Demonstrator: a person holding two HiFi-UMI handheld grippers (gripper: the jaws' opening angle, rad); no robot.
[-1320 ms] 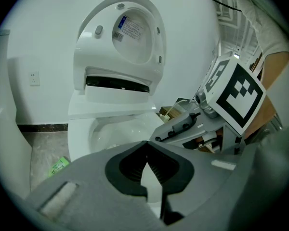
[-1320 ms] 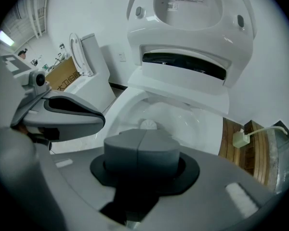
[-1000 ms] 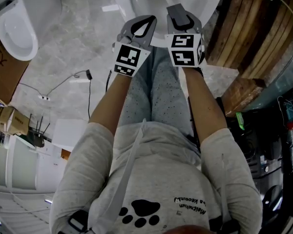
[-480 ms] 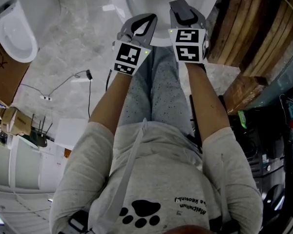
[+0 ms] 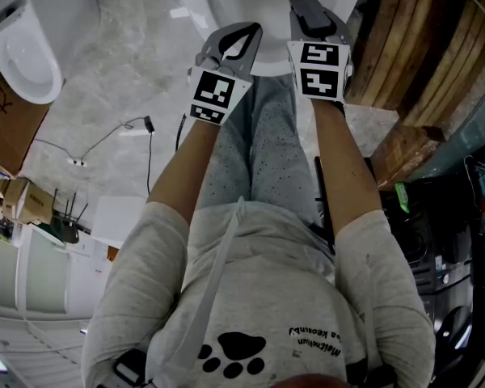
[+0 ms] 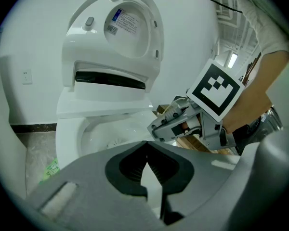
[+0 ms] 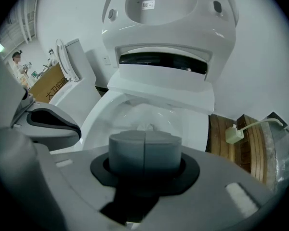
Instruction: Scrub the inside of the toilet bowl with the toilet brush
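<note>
The right gripper (image 7: 144, 146) has its jaws squeezed tight on the toilet brush (image 7: 147, 126). The brush head sits just past the jaw tips, down in the toilet bowl (image 7: 106, 117). The left gripper (image 6: 145, 146) has its jaws closed on nothing, with the bowl in front of them.

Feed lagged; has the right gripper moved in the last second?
Yes. The right gripper has edged forward over the toilet rim and toward the wooden boards.
</note>
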